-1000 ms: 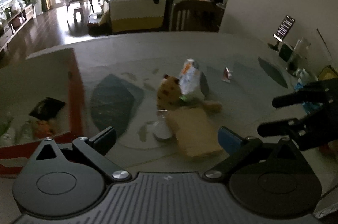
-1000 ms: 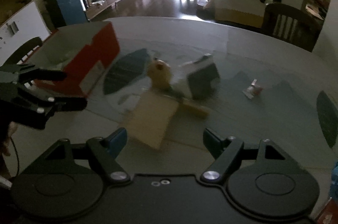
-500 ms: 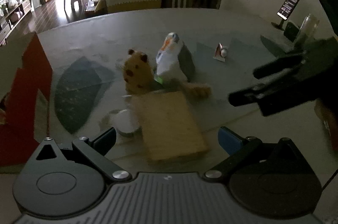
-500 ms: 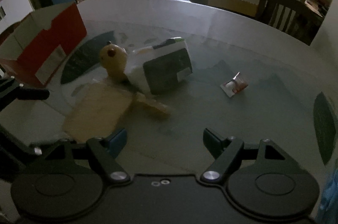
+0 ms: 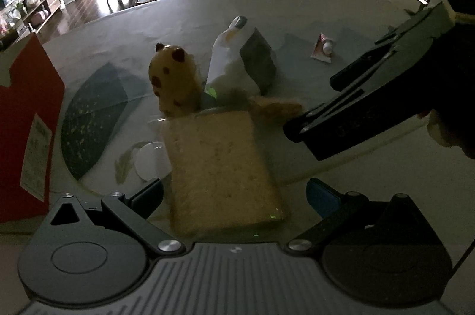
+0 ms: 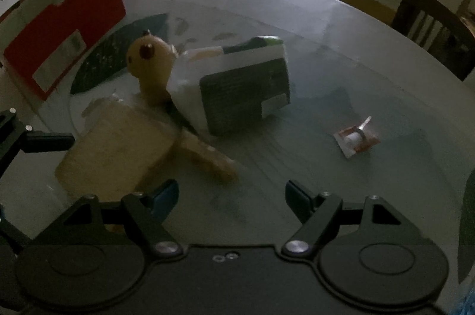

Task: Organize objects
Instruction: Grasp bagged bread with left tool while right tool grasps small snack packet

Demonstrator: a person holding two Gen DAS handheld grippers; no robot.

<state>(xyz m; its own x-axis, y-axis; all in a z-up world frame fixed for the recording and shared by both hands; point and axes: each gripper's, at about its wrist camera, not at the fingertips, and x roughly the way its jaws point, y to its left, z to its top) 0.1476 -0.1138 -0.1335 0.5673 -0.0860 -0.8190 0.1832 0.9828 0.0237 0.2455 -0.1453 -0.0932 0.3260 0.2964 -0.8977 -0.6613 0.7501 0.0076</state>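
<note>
Left and right wrist views of a cluttered round counter [image 5: 297,6]. The left claw [image 5: 234,190] is spread, its fingers straddling the near end of a flat tan sponge-like slab [image 5: 219,166] without pinching it. The right claw [image 6: 231,193] is likewise spread and holds nothing; it hovers near the plush's tail end, and in the left view it enters from the right above the counter.

Task objects lie in one central heap. The slab lies flat nearest the left claw; its far edge meets a spotted plush toy [image 5: 175,83], whose head stands upright and whose furry tail trails rightward. A white-and-dark snack bag [image 6: 237,89] leans against the plush. A small white disc [image 5: 151,163] lies just beside the slab's left edge. A small red-and-white packet [image 6: 356,139] lies apart, to the right. A red box [image 6: 65,27] stands at the left rim of the counter, the likely receptacle.

Handling, as judged: the slab appears light, soft and compressible; a grip across its short width near the close end should hold, though it may sag. The plush is soft and forgiving, best taken at the body. The bag is probably crinkly and slippery, with contents that could crush; its top seam is the safer hold. The packet is thin and flat, and hard to lift off glass.

Count: one slab, one plush, one bag, one disc, one packet, one box.
</note>
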